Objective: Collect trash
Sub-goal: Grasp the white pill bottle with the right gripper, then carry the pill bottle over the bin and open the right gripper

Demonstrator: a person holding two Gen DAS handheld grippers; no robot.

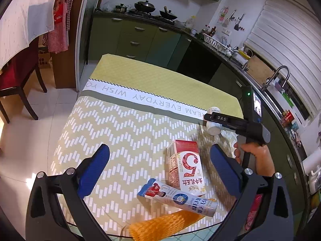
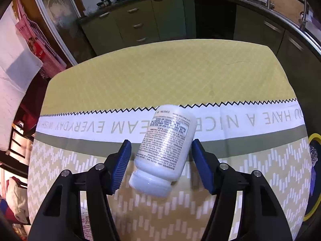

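A white plastic bottle (image 2: 166, 150) with a printed label lies on its side on the patterned tablecloth (image 2: 160, 76). My right gripper (image 2: 161, 146) stands open astride it, with a small gap between each blue pad and the bottle. The left wrist view shows the same bottle (image 1: 213, 130) under that gripper, held by a person's hand (image 1: 254, 156). My left gripper (image 1: 160, 152) is open above a red and white milk carton (image 1: 186, 164), a long printed wrapper (image 1: 180, 196) and an orange foam net (image 1: 166, 223) near the table's front edge.
A yellow-rimmed bin (image 2: 313, 136) shows past the table's right edge. Green kitchen cabinets (image 2: 140, 20) stand beyond the far edge. A dark chair (image 1: 18, 84) and a second covered table stand at the left on the tiled floor.
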